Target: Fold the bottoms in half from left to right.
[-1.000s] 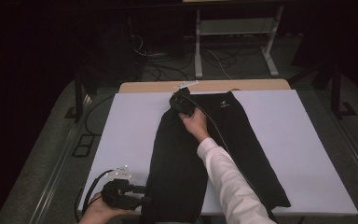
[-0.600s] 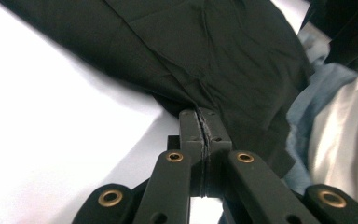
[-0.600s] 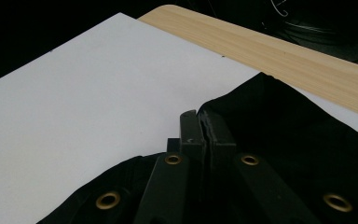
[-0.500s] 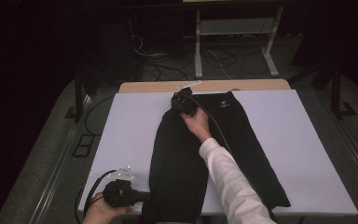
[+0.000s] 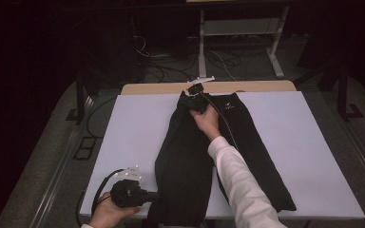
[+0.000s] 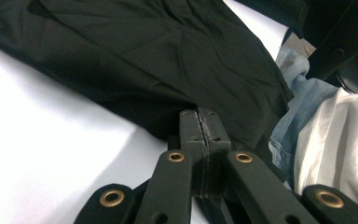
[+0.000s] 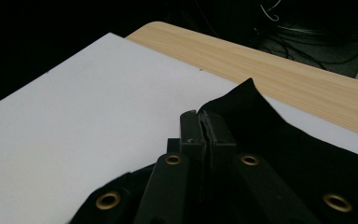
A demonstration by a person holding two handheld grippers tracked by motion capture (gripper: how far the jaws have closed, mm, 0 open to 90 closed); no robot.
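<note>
A pair of black trousers point(image 5: 190, 156) lies lengthwise on the white table cover point(image 5: 133, 133), waistband at the far end. My left gripper point(image 5: 154, 195) is at the near left, by the hem of the left leg. In the left gripper view its jaws stand pressed together point(image 6: 200, 122) on the edge of the black cloth point(image 6: 168, 60). My right gripper point(image 5: 191, 94) is at the far end, by the waistband's left corner. In the right gripper view it is shut point(image 7: 200, 122) on that corner of the cloth point(image 7: 247, 100), which stands up a little off the cover.
A strip of bare wooden tabletop point(image 5: 266, 86) runs along the far edge beyond the cover. Behind the table, a metal stand point(image 5: 237, 47) and cables lie on the dark floor. The person's blue jeans point(image 6: 303, 88) and white top show past the near table edge.
The right hand and its gripper have shifted slightly to the right and farther away with the waistband corner. The left hand has stayed in place.
</note>
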